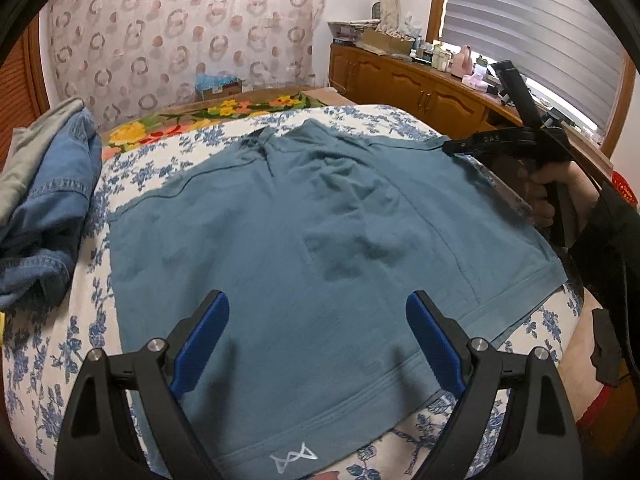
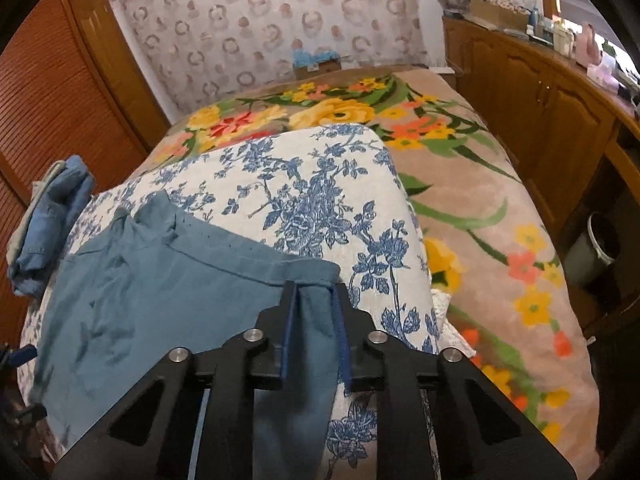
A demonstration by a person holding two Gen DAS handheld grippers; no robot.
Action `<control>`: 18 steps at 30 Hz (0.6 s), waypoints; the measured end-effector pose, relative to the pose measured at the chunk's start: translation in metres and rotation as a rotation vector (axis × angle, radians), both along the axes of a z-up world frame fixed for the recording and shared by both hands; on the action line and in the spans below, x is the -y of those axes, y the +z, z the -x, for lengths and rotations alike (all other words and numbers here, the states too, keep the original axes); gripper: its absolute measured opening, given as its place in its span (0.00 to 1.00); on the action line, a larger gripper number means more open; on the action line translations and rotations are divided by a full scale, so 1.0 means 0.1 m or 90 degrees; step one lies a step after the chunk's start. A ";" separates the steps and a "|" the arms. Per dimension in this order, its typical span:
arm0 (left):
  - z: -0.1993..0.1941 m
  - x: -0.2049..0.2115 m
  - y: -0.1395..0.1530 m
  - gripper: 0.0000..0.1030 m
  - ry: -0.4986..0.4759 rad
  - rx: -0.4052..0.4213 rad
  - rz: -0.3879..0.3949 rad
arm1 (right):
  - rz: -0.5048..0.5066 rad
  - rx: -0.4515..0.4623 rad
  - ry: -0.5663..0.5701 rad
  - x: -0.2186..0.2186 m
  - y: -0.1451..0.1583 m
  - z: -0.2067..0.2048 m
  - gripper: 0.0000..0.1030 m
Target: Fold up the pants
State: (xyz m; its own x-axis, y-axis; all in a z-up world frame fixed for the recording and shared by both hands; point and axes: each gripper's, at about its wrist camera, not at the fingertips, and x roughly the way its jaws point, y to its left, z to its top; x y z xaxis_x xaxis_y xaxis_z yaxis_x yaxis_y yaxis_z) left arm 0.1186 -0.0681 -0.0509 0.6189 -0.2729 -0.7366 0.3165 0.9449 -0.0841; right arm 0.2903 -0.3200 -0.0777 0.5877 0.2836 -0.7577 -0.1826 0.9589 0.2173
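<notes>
Teal pants [image 1: 304,240] lie spread mid-frame on the bed [image 2: 304,184], unfolded; right tongs [image 2: 314,292] pinch a corner, left tongs [image 1: 318,320] gape wide above.

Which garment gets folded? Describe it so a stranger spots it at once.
On the bed, find the blue-flowered white sheet. The teal pants lie spread flat across it, one corner pinched in the right gripper. Unlike the crumpled denim pile at the sheet's left edge, they are plain teal with a small white logo at the hem.
</notes>
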 end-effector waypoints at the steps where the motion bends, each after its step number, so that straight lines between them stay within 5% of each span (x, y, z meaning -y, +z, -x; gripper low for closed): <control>1: 0.00 -0.02 -0.01 0.88 0.003 -0.004 0.002 | -0.001 -0.001 0.004 0.00 0.00 0.00 0.06; 9: -0.05 -0.10 -0.12 0.88 0.014 -0.021 0.003 | 0.002 0.068 -0.110 0.32 0.23 0.10 0.00; 18: -0.11 -0.09 -0.22 0.88 0.018 -0.050 -0.009 | 0.022 0.079 -0.072 0.19 0.29 0.26 0.02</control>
